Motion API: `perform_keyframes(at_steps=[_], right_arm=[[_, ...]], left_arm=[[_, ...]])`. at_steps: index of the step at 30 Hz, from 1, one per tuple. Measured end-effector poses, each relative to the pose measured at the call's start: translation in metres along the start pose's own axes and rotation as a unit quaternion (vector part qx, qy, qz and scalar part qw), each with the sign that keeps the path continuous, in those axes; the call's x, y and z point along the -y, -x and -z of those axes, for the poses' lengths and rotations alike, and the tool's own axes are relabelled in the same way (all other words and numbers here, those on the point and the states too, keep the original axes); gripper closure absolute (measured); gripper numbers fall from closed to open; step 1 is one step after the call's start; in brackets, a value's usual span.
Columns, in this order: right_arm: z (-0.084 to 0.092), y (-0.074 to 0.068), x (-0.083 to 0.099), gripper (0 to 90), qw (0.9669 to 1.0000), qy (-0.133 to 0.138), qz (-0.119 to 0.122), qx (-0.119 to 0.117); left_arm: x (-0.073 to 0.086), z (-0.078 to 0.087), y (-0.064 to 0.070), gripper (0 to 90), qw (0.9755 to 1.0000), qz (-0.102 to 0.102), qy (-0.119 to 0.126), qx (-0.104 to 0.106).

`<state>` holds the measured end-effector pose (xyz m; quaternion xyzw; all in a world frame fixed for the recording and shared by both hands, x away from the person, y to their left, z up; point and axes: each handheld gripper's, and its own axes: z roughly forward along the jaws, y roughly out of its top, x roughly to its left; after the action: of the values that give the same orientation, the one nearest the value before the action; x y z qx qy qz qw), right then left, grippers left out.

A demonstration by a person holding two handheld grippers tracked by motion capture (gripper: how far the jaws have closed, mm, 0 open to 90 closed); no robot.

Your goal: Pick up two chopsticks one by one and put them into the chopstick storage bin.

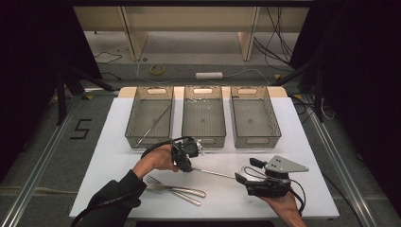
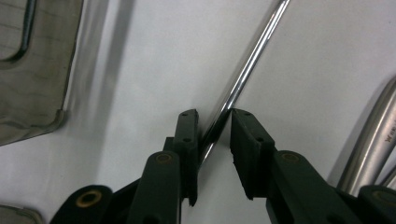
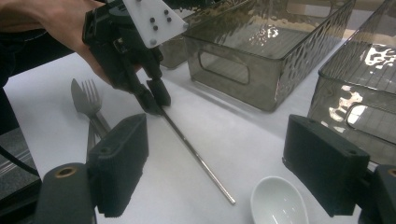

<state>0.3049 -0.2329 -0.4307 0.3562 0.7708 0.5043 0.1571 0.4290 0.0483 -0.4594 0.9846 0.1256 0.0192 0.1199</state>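
Observation:
A thin metal chopstick (image 1: 215, 173) lies on the white table (image 1: 302, 142), running from my left gripper (image 1: 192, 167) toward the right one. In the left gripper view my left gripper (image 2: 215, 114) is shut on the chopstick (image 2: 252, 56), which runs slantwise between the jaws and on up the table. The right gripper view shows the left gripper (image 3: 156, 105) pinching the chopstick's (image 3: 196, 156) far end. My right gripper (image 1: 246, 171) stands open just above a white ceramic spoon (image 3: 278, 203), with nothing between its jaws (image 3: 217, 135).
Three grey see-through bins stand in a row at the back: left (image 1: 137, 118), middle (image 1: 204, 130), right (image 1: 272, 116). A second metal chopstick (image 1: 153, 125) lies in the left bin. A fork (image 1: 158, 182) and a knife (image 3: 77, 95) lie side by side near the front edge.

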Motion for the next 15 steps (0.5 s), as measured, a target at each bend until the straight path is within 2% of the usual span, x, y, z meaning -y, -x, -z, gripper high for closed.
perform_keyframes(at_steps=[10,15], right_arm=[[0.0003,-0.0002,0.0001,23.2,1.0000,0.000,-0.001,0.000],[0.0008,0.0002,0.0000,23.3,1.0000,0.003,0.000,0.003]], left_arm=[[-0.0021,0.0000,0.0022,77.4,0.9998,-0.014,-0.011,0.000],[-0.0018,-0.0006,0.0025,82.5,0.9998,-0.018,-0.007,0.007]])
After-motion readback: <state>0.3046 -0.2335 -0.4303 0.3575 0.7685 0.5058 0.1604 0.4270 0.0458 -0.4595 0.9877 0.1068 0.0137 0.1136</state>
